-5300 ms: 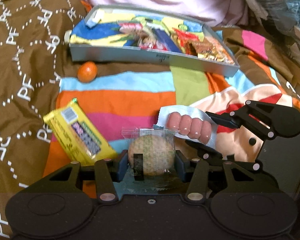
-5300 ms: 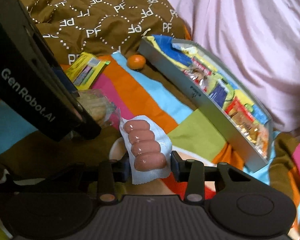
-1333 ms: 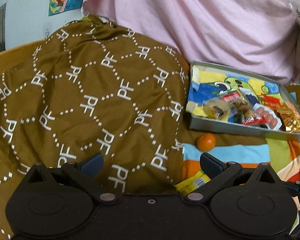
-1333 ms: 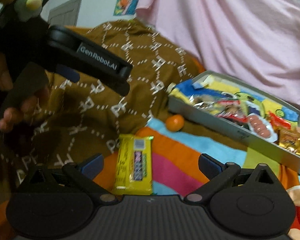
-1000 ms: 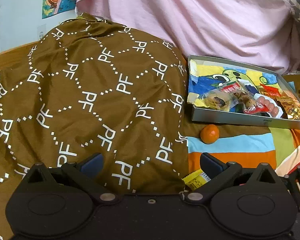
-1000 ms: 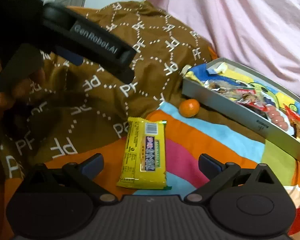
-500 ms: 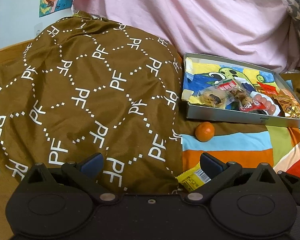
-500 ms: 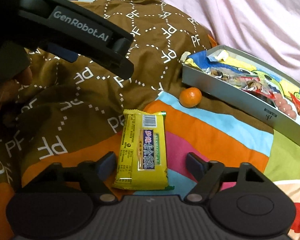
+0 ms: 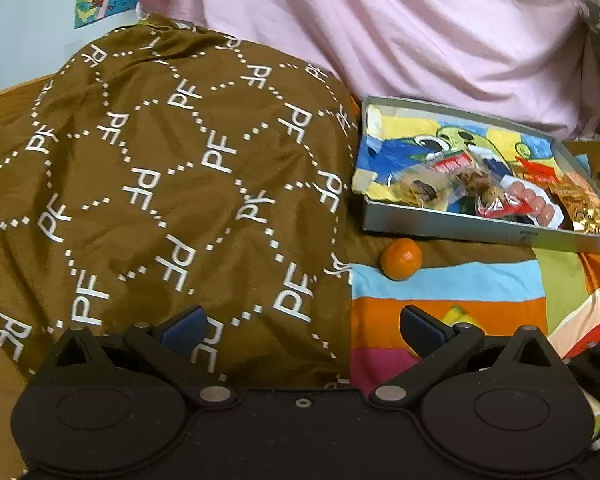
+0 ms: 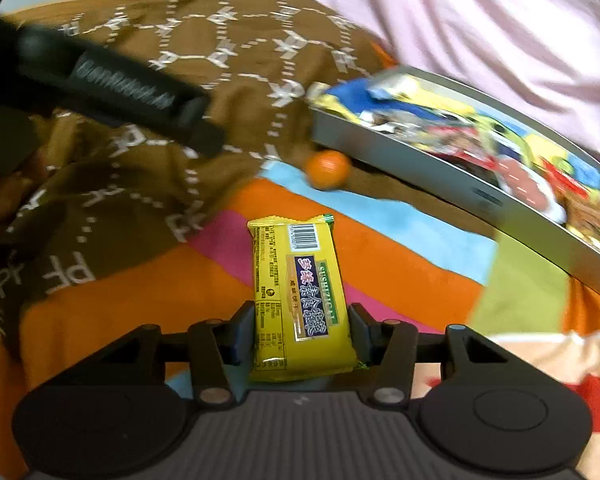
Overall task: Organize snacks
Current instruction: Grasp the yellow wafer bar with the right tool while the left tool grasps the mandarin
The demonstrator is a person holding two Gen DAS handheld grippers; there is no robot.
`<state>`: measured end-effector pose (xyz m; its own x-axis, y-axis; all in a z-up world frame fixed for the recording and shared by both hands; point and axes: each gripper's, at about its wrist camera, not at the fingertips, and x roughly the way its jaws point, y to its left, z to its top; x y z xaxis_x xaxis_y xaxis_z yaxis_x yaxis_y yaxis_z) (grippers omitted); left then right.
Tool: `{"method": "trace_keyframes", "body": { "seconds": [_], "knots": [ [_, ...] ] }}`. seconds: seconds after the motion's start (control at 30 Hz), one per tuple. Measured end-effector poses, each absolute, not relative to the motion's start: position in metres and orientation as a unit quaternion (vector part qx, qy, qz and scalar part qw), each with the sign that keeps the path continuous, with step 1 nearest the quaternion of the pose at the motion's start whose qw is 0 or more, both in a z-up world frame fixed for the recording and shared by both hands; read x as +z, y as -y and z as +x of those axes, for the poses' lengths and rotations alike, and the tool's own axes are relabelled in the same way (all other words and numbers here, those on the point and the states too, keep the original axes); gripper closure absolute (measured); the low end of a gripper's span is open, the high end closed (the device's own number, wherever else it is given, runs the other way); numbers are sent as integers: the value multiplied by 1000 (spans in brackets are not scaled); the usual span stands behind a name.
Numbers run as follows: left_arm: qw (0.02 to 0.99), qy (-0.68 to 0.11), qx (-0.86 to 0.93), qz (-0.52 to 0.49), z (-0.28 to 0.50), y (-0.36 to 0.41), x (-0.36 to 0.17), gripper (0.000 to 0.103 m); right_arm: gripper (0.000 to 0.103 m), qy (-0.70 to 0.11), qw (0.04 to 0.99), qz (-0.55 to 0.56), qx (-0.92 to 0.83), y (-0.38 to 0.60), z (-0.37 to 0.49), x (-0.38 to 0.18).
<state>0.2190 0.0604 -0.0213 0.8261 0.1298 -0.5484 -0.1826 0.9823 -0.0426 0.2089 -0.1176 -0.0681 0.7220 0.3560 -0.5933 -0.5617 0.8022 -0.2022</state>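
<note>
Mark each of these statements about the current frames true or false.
1. The yellow snack packet lies between the right gripper's jaws. True; the jaws have just been closing around it.
2. The orange mandarin sits inside the metal tray. False; it rests on the striped blanket just outside the tray's front wall.
3. The left gripper holds the sausage pack. False; its jaws are open and empty, and the sausage pack lies in the tray.
4. A brown quilt with PF lettering lies beside the tray. True.
</note>
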Motion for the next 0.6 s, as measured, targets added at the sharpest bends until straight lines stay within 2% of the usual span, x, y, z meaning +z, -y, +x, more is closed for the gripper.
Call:
{"method": "trace_keyframes", "body": {
  "seconds": [0.27, 0.6],
  "knots": [
    [954, -291, 56, -40, 240, -37, -31, 1, 49, -283, 904, -226, 229, 162, 213, -69],
    [959, -281, 33, -6, 284, -9, -38, 1, 50, -288, 921, -144, 219, 171, 251, -67]
  ]
}}
